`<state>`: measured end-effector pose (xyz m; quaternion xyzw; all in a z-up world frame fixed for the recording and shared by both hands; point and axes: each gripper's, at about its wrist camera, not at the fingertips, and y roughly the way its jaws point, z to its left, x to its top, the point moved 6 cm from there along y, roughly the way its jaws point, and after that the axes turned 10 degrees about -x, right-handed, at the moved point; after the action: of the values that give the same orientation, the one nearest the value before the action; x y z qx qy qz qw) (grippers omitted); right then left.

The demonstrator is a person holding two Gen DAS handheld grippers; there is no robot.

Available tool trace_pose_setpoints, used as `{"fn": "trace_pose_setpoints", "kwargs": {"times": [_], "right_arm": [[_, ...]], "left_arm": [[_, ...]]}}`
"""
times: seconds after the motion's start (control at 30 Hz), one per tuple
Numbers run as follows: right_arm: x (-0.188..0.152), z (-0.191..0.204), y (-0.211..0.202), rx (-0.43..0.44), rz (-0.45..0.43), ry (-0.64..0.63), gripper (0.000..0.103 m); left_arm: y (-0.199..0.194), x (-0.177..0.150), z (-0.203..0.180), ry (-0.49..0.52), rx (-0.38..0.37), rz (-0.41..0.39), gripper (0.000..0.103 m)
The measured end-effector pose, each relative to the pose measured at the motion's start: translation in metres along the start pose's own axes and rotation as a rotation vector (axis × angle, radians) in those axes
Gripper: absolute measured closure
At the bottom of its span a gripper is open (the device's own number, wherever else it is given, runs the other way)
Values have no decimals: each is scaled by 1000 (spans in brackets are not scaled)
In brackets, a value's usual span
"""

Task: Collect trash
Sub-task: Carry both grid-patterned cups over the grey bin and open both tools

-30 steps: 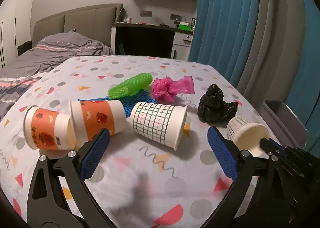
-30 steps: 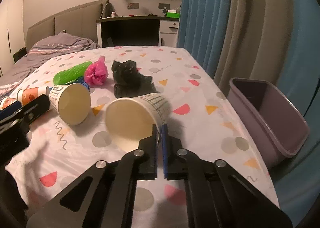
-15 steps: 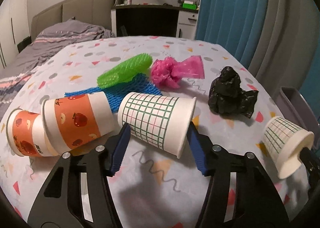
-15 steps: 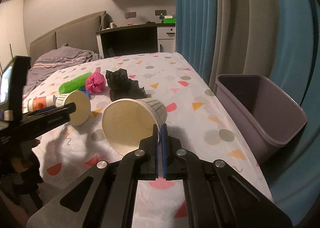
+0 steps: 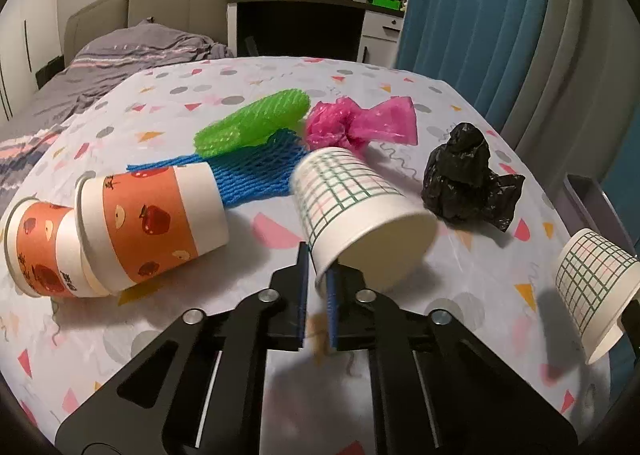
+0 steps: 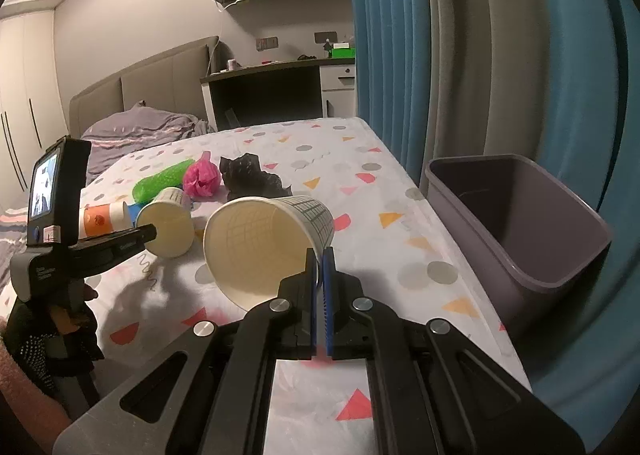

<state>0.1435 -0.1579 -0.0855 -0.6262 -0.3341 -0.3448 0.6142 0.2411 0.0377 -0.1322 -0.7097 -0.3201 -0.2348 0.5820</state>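
The left gripper [image 5: 316, 275] is pinching the rim of a grid-patterned paper cup [image 5: 352, 211], its 2 blue pads closed on the cup's wall at the lower edge of the mouth, 1 pad outside and 1 inside; the cup is tilting with its base toward the far edge of the table [image 5: 200, 327] and its open mouth toward the camera. The right gripper [image 6: 319, 267] is clamping a second grid-patterned cup [image 6: 272, 243] the same way, jaws shut tight on the rim with only the thin paper wall between them, the mouth facing the camera and the cup held above the patterned cloth near the table's right edge. In the left view that second cup [image 5: 592, 287] is showing at the right edge. 2 orange apple-print cups [image 5: 120, 227] are lying on their sides, nested, near the table's left edge. Behind the left-held cup, a blue foam net [image 5: 256, 175] is lying flat with a green foam net [image 5: 252, 123] partly on it, a crumpled pink bag [image 5: 356, 127] just beside them, and a crumpled black bag [image 5: 464, 179] toward the right edge. A grey bin [image 6: 520, 223] is standing just off the table's right edge, open and beside the blue curtain [image 6: 400, 35]. A gloved hand [image 6: 52, 331] is holding the left gripper's handle at the near left corner.
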Motion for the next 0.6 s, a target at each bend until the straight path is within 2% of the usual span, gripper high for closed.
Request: {"fn": "trace_pose_setpoints", "kwargs": {"times": [0.27,0.6], "right_arm": [[3,-11,-7,5,-16,14,99],[13,-42,-23,-9,-62,72,99]], "left_arm": [[-7,-3,-1,-23,-30,-11,101],[-45,8,-26,6,-83,-95,101]]}}
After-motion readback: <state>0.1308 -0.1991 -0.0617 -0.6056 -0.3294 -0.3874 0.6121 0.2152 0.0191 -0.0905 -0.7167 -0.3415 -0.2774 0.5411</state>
